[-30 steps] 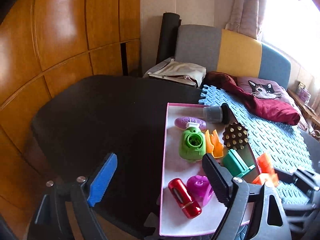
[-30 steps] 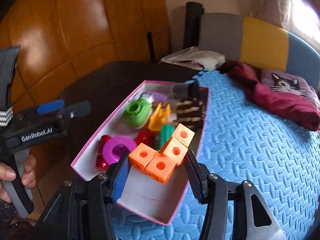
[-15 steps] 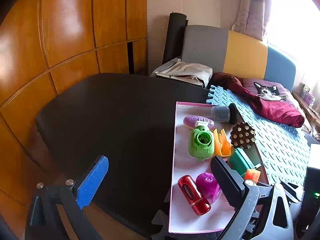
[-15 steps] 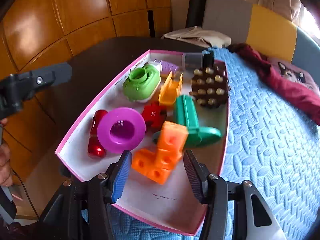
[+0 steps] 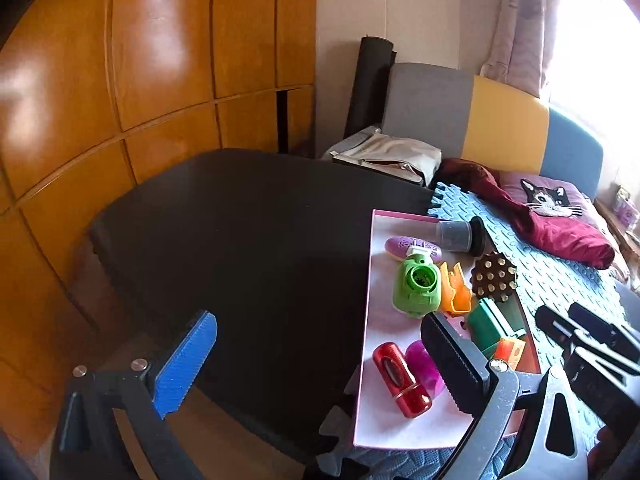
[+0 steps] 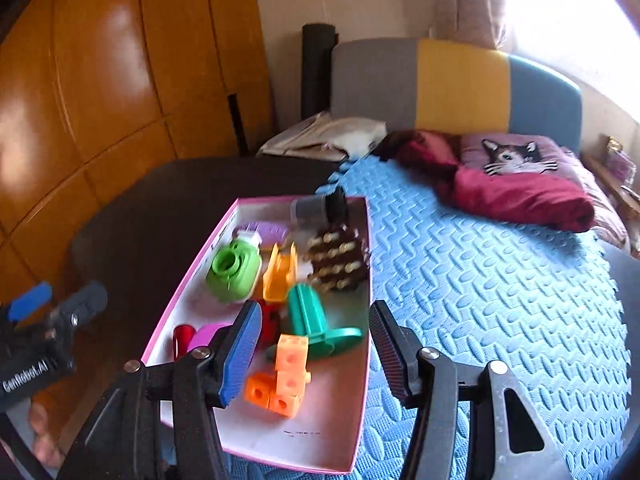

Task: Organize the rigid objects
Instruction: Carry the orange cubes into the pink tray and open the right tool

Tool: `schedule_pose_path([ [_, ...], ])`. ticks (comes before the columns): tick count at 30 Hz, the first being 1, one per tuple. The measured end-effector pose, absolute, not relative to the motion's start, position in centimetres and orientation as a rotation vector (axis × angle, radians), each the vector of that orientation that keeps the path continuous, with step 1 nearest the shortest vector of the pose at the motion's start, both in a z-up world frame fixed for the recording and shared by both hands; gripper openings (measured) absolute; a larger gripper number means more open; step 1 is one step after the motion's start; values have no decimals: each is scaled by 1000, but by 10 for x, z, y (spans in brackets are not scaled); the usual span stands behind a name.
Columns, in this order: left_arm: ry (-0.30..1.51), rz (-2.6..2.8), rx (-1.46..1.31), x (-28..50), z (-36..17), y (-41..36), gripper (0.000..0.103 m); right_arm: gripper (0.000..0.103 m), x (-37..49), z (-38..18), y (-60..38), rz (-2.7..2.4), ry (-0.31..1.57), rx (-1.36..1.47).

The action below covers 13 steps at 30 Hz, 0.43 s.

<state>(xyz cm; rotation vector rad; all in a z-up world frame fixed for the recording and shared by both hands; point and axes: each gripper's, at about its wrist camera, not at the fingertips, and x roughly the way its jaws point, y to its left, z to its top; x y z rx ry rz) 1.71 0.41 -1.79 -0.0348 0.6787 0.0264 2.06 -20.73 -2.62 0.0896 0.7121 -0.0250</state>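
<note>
- Since a second ago, the orange cube block (image 6: 282, 380) has left the right gripper (image 6: 312, 350) and now lies on the floor of the tray, near its front end; the jaws that clamped it stand wide apart and empty above it.
- Blue foam mat (image 6: 480, 280) covers the surface to the right, with a dark table (image 5: 248, 240) to the left.
- White tray with a pink rim (image 6: 320, 432) sits where mat and table meet.
- Left gripper (image 5: 320, 360) hovers at the tray's left edge, its jaws spread wide, holding nothing.
- Inside the tray, a green T-shaped piece (image 6: 316, 328) lies just behind the orange cubes, touching them or nearly so.
- A brown studded ball (image 6: 340, 260) sits by the right wall, beside an orange clip (image 6: 280, 272) and a green round toy (image 6: 234, 270).
- A red cylinder (image 5: 400, 380) and a purple ring (image 5: 424, 364) lie side by side near the left wall.
- At the far end rest a clear jar with a black lid (image 5: 460, 236) and a lilac oval piece (image 5: 400, 246).
</note>
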Motion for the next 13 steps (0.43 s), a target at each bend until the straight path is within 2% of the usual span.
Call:
schedule_pose_path([
  [7,715,10,-71,12,-24,5,103,57,13,-22,-201,-47,683,73],
  [10,711,11,-71,10,-27,4,97,57,13,-22,-196,-56,678,51],
  [13,707,11,-63,10,-26,2,99,57,11,-22,-193,-48,676,39],
])
